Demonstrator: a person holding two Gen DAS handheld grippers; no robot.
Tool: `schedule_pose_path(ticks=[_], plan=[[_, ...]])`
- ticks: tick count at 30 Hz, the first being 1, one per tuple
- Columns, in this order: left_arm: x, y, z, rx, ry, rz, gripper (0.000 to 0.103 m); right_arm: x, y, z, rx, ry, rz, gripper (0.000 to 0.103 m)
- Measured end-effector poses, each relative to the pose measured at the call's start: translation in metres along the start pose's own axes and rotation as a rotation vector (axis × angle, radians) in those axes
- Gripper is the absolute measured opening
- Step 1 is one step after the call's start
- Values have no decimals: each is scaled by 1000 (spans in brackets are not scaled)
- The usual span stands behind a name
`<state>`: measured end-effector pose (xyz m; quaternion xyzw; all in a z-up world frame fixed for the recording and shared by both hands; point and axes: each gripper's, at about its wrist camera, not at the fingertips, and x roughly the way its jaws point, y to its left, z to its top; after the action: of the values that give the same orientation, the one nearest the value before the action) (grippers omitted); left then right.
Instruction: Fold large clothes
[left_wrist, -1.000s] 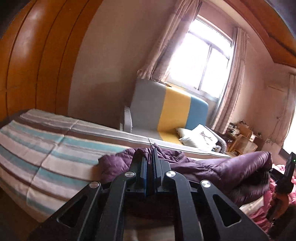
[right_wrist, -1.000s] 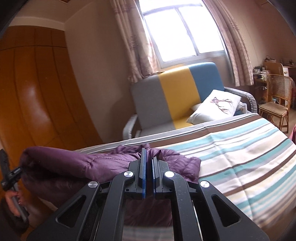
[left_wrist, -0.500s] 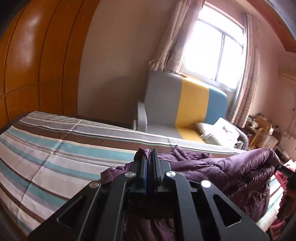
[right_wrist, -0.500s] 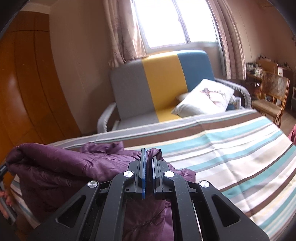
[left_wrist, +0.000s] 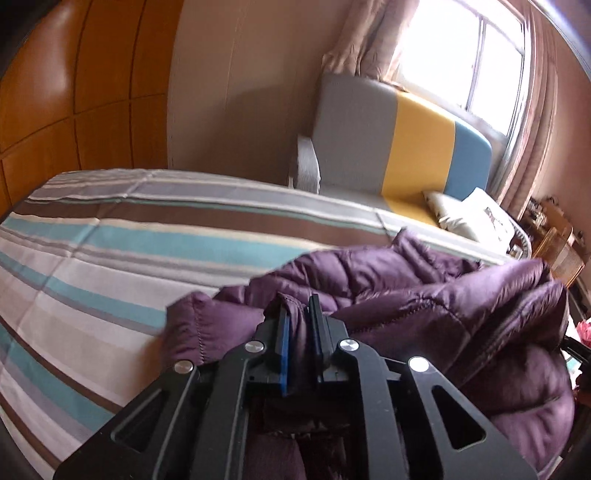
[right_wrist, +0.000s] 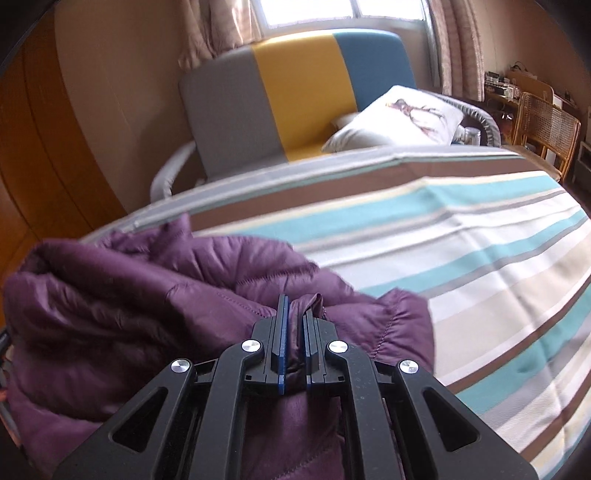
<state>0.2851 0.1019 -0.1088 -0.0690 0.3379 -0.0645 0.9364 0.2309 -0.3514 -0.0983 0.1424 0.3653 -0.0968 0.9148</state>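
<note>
A purple quilted down jacket (left_wrist: 424, 295) lies bunched over the near edge of the striped bed (left_wrist: 110, 258). My left gripper (left_wrist: 298, 306) is shut on a fold of the jacket's edge at its left end. In the right wrist view the same jacket (right_wrist: 147, 295) spreads to the left, and my right gripper (right_wrist: 295, 306) is shut on a fold at its right end. Both grippers hold the fabric low, close over the striped bedcover (right_wrist: 461, 258). The part of the jacket hanging below the grippers is hidden.
A grey, yellow and blue sofa (left_wrist: 399, 144) with white pillows (right_wrist: 399, 118) stands behind the bed under a window. Orange wooden wardrobe panels (left_wrist: 74, 92) are on the left. A wicker chair (right_wrist: 543, 129) and cluttered shelves stand at the right.
Both grippers have moved forward and down over the bed with the jacket in them. The jacket now lies lower and further onto the bedcover.
</note>
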Motion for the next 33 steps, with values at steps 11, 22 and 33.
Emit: schedule_pose_path(ticks=[11, 22, 33], plan=[[27, 5, -7, -36, 86, -63, 18, 13, -11, 0, 60, 40, 74, 7], [-43, 16, 21, -126, -66, -15, 87, -63, -21, 30, 160, -118, 161, 62], [-45, -76, 12, 173, -10, -83, 84, -48, 63, 10, -93, 45, 187, 62]])
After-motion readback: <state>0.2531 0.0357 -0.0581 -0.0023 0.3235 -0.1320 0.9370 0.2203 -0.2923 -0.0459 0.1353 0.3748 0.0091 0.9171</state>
